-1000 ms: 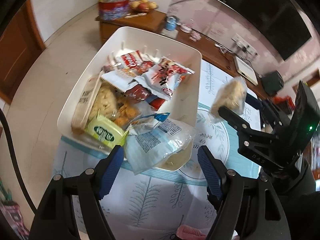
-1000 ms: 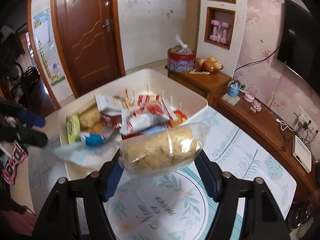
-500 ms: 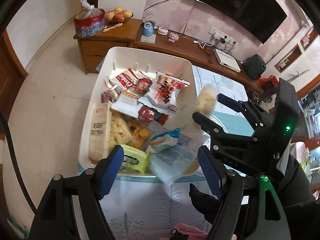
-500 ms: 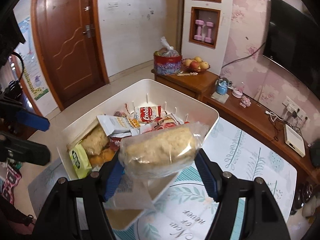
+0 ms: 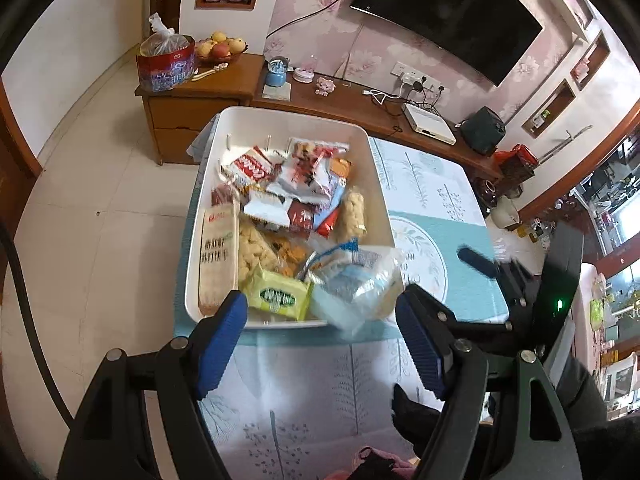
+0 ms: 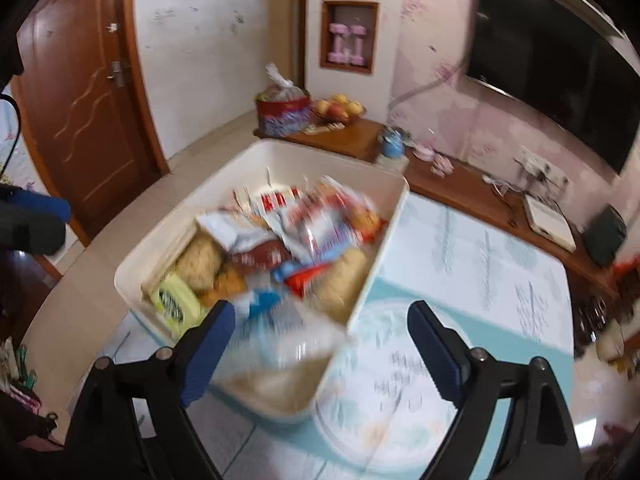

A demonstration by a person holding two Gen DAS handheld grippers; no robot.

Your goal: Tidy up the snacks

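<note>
1. We take the white bin (image 5: pixel 376 184) as our landmark; it sits on the patterned tablecloth (image 5: pixel 432 184) and is packed with snack packets.
2. Our left gripper (image 5: pixel 320 334) hovers just off the bin's near edge, fingers spread wide, nothing between them.
3. Our right gripper (image 6: pixel 320 344) is also spread apart and empty, over the bin's near right corner; this view is motion-blurred.
4. Puffed snack roll (image 5: pixel 354 216) lies inside the bin, against its right wall.
5. Green packet (image 5: pixel 278 294) sits at the bin's near edge, just beside the left gripper's left finger.
6. Clear crinkly bag (image 5: pixel 356 284) hangs over the bin's near right corner.
7. Long cracker box (image 5: pixel 216 248) lies along the bin's left wall.
8. Red and white packets (image 5: pixel 304 172) are piled at the bin's far end.
9. Beyond the bin stands a wooden cabinet (image 5: pixel 192 96), well apart from it.
</note>
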